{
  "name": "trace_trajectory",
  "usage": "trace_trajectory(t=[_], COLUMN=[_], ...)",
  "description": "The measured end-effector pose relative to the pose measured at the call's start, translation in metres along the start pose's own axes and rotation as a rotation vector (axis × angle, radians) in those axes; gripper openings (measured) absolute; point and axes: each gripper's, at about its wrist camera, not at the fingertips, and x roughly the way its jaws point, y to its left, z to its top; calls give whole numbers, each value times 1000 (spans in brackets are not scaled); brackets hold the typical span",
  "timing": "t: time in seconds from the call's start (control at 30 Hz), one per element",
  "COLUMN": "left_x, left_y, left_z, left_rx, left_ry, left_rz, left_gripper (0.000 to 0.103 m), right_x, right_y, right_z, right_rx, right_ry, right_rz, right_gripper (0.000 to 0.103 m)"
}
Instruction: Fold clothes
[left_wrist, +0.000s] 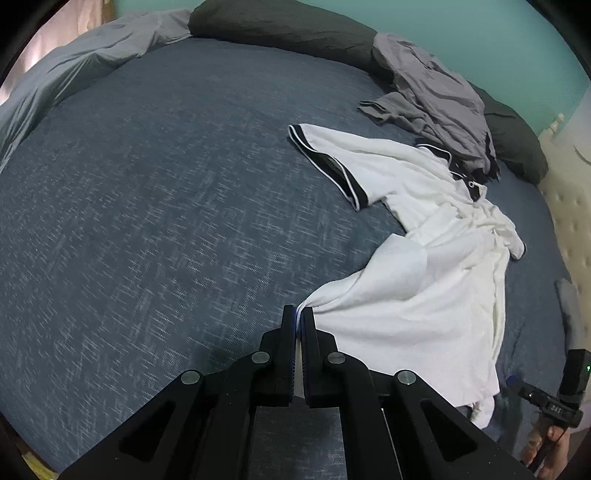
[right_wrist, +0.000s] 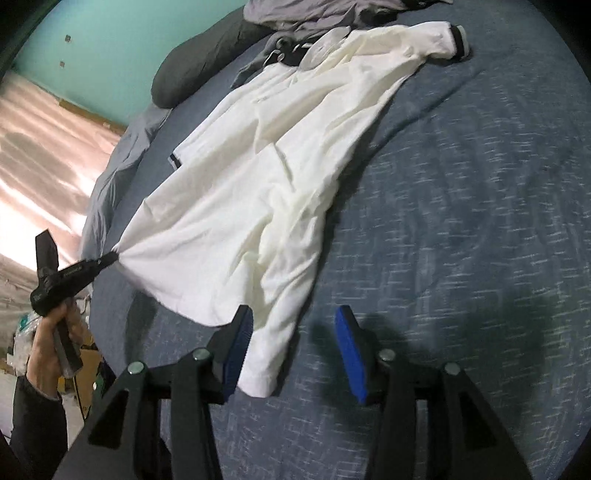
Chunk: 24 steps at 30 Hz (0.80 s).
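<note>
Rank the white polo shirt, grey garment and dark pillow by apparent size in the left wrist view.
1. White polo shirt, clearly the largest, though it lies nearest the camera.
2 and 3. Dark pillow and grey garment look alike in size; fisheye distortion and overlap prevent ranking them.

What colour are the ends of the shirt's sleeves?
Black with a thin white stripe on the sleeve cuffs, clearest in the left wrist view.

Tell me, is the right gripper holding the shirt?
No, the right gripper is open, its blue pads apart above the shirt hem.
</note>
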Motion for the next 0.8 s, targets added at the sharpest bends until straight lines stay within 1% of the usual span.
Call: trace_trajectory(t=[0.2,0.37,0.47,0.5,0.53,0.57,0.63,0.7,0.73,0.8], left_x=[0,2,2,1,0,0,-2,-3,-4,-5], left_y=[6,6,6,6,5,5,3,2,1,-1], left_z=[6,4,2,1,0,0,-1,-2,-3,-4], left_rx=[-8,2,11,13,17,21,30,38,42,51], left_ry=[-3,9,12,12,13,15,17,20,21,24], left_rz=[2,-1,-4,-6,-5,-5,-4,-3,-3,-3], left_gripper=[2,2,2,2,2,2,2,2,2,2], right_x=[11,26,37,38,38,38,29,17,8,-15], right_y=[1,7,12,11,8,5,-3,-9,-12,-21], right_z=[4,10,11,11,10,10,10,10,9,10], right_rx=[9,-6,-31,-30,-21,-14,-6,-4,-8,-11], right_ry=[32,87,123,129,128,126,112,93,81,58], right_rz=[-27,-33,-99,-113,-125,-136,-134,-128,-128,-122], right_gripper=[47,47,47,45,34,30,10,7,2,2])
